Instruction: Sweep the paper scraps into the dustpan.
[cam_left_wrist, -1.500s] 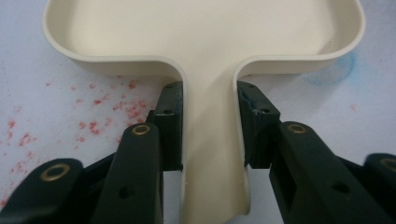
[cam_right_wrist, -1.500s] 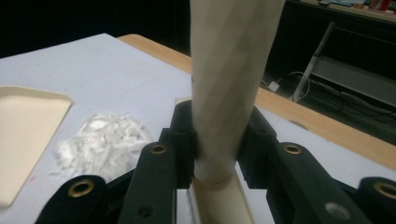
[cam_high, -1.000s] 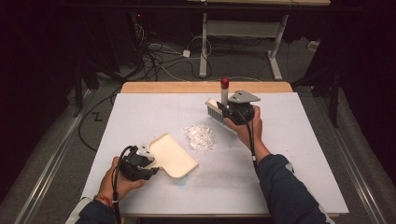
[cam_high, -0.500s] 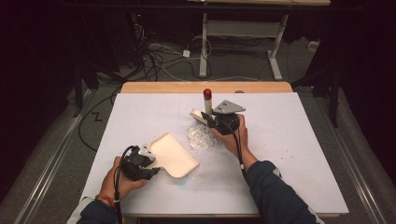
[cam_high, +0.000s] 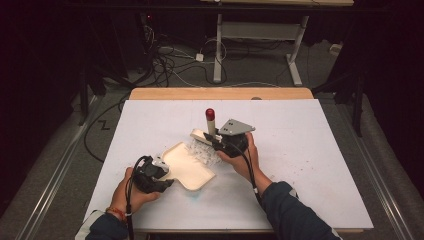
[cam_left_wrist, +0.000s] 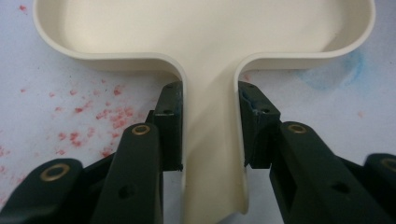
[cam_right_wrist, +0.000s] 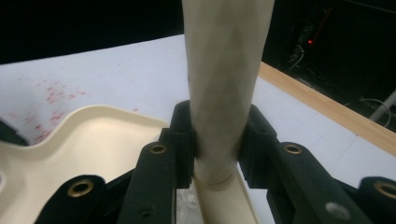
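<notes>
**Brush at the mouth of the dustpan**

Between the pads of the left gripper sits the cream handle of the dustpan, pinched from both sides, with no gap showing in the left gripper view. The right gripper is clamped the same way on the pale handle of the brush, which stands nearly upright with its red tip on top and its bristle head down at the table.

Out from there, the pan lies flat on the white table, near the front edge on the person's left, its open mouth turned toward the brush. The clear scraps lie right at that mouth, under the bristles; whether any are already inside I cannot tell. Red specks and a blue smudge stain the sheet around the pan.

What could go wrong: a stroke that is too quick or too high would likely flick the light scraps over the low rim or past the side of the pan. If the pan's lip lifts off the sheet, bits could slide underneath. A hard push could also shove the pan backward in its grip.

Compared with a second ago, the brush has come from the far side of the pile toward the pan and leans more upright; the pan has not shifted.
</notes>
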